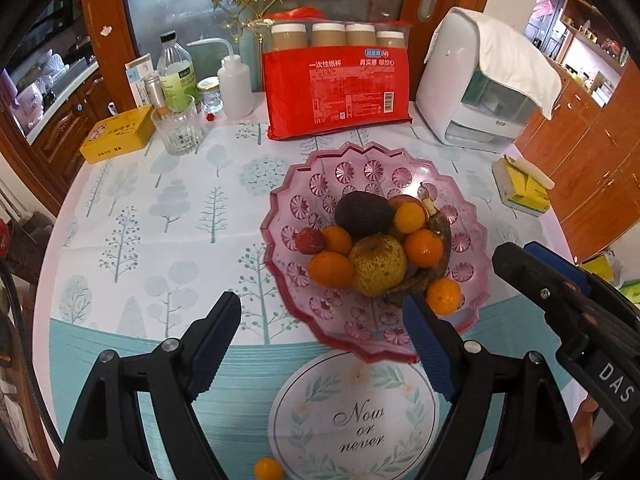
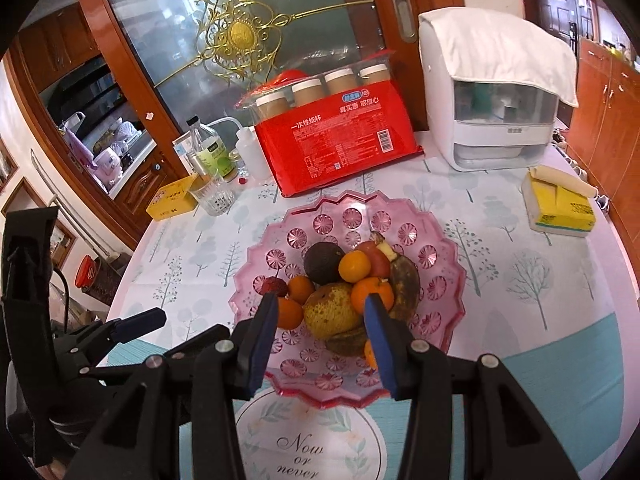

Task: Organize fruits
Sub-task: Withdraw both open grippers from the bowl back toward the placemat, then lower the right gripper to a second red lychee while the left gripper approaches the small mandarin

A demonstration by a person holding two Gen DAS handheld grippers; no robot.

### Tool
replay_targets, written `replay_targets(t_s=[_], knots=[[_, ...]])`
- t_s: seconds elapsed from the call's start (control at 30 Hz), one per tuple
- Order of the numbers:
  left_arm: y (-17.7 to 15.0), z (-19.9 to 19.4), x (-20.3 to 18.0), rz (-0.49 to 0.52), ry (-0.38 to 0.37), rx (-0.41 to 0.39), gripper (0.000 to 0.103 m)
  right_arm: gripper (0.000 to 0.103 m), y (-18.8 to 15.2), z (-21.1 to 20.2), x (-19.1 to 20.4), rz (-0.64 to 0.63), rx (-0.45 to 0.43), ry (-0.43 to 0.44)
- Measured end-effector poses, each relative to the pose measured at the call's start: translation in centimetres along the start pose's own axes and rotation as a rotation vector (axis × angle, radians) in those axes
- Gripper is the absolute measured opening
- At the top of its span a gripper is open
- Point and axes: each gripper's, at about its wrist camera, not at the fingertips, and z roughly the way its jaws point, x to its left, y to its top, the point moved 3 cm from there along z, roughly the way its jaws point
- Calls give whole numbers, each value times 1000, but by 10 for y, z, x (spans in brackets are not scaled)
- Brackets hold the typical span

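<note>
Fruit sits heaped in the pink bowl (image 1: pixel 472 268) just ahead of both tongs: a dark avocado (image 1: pixel 363 213) at the far side, a speckled pear (image 1: pixel 377 263) nearest, several oranges (image 1: pixel 423 247) around them, a strawberry (image 1: pixel 309 240) to the left and a browned banana (image 1: pixel 434 236) curling along the right. One more small orange (image 1: pixel 269 469) lies alone on the tablecloth (image 1: pixel 140 220), close under the left tongs (image 1: pixel 322 344), on the near side of the bowl. The left tongs hover over the cloth with their jaws wide and nothing between them. The right tongs (image 2: pixel 322 344) hang above the bowl's near rim, jaws also spread, empty, with the pear framed between the blue pads (image 2: pixel 264 344). Beyond the bowl stand a red pack of cups (image 1: pixel 336 84) and a white machine (image 1: pixel 472 84); a glass (image 1: pixel 178 128) and a yellow tin (image 1: pixel 118 134) are off to the far left.
</note>
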Motion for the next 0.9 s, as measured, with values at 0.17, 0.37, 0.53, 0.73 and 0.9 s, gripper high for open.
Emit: replay_targets(t_s=[0.17, 0.37, 0.53, 0.73, 0.9], knots=[[-10, -20, 14, 7, 4, -26, 82, 45, -14, -13, 8, 12, -14, -8], [-24, -40, 29, 24, 11, -52, 83, 45, -32, -26, 21, 21, -22, -15], [-39, -54, 41, 41, 12, -69, 83, 45, -53, -33, 34, 31, -17, -13], [-58, -64, 51, 71, -1, -81, 85, 45, -79, -41, 51, 9, -16, -31], [-78, -63, 60, 106, -15, -71, 85, 45, -110, -41, 66, -36, 5, -51]])
